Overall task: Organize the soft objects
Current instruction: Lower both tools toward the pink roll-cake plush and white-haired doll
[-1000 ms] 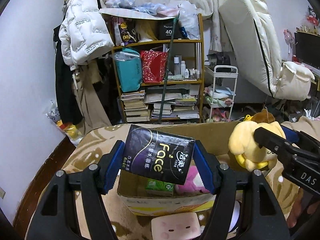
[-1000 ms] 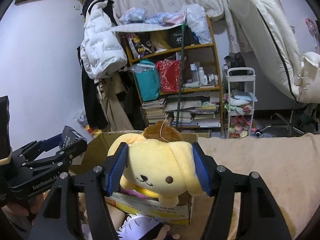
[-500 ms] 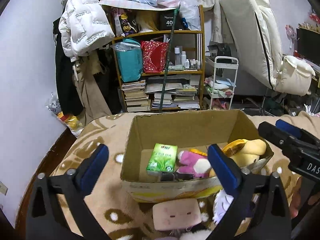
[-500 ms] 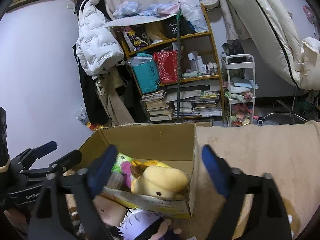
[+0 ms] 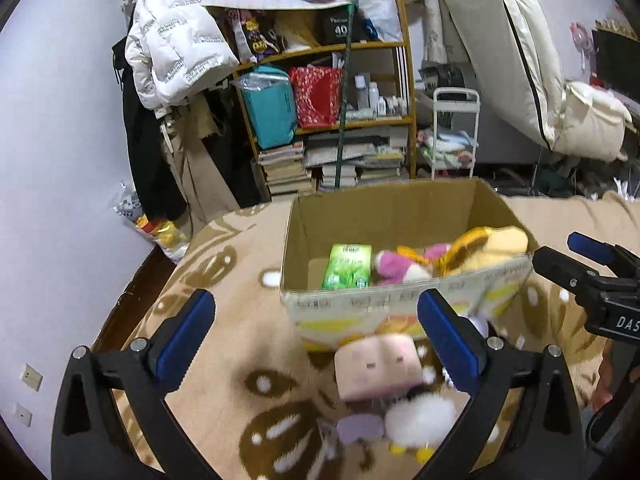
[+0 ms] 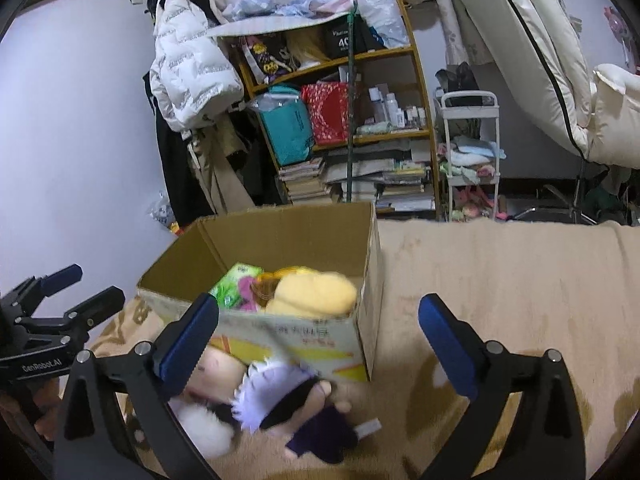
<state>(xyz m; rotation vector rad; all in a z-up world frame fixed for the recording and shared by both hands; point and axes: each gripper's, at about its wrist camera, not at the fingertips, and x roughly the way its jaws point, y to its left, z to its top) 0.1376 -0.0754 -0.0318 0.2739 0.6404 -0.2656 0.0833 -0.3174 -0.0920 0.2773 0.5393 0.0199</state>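
An open cardboard box (image 5: 384, 216) (image 6: 280, 232) stands on the patterned blanket. Inside lie a green tissue pack (image 5: 347, 266) (image 6: 234, 284), a pink plush (image 5: 394, 266) and a yellow dog plush (image 5: 492, 246) (image 6: 316, 292). In front of the box lie a pink square plush (image 5: 378, 366) (image 6: 216, 372), a white fluffy plush (image 5: 420, 420) and a white-haired doll in dark clothes (image 6: 296, 400). My left gripper (image 5: 316, 340) is open and empty, low over the pink square plush. My right gripper (image 6: 318, 344) is open and empty above the doll.
A wooden shelf (image 5: 332, 120) packed with bags and books stands behind the bed, with a white trolley (image 5: 456, 136) and a leaning mattress (image 5: 500, 48) to its right. A white jacket (image 5: 176, 56) hangs at left. The blanket's left edge drops to the floor (image 5: 132, 292).
Both grippers opened and let go: the dark tissue pack and the yellow dog plush dropped into the box. Both grippers then pulled back and tilted down toward the toys in front.
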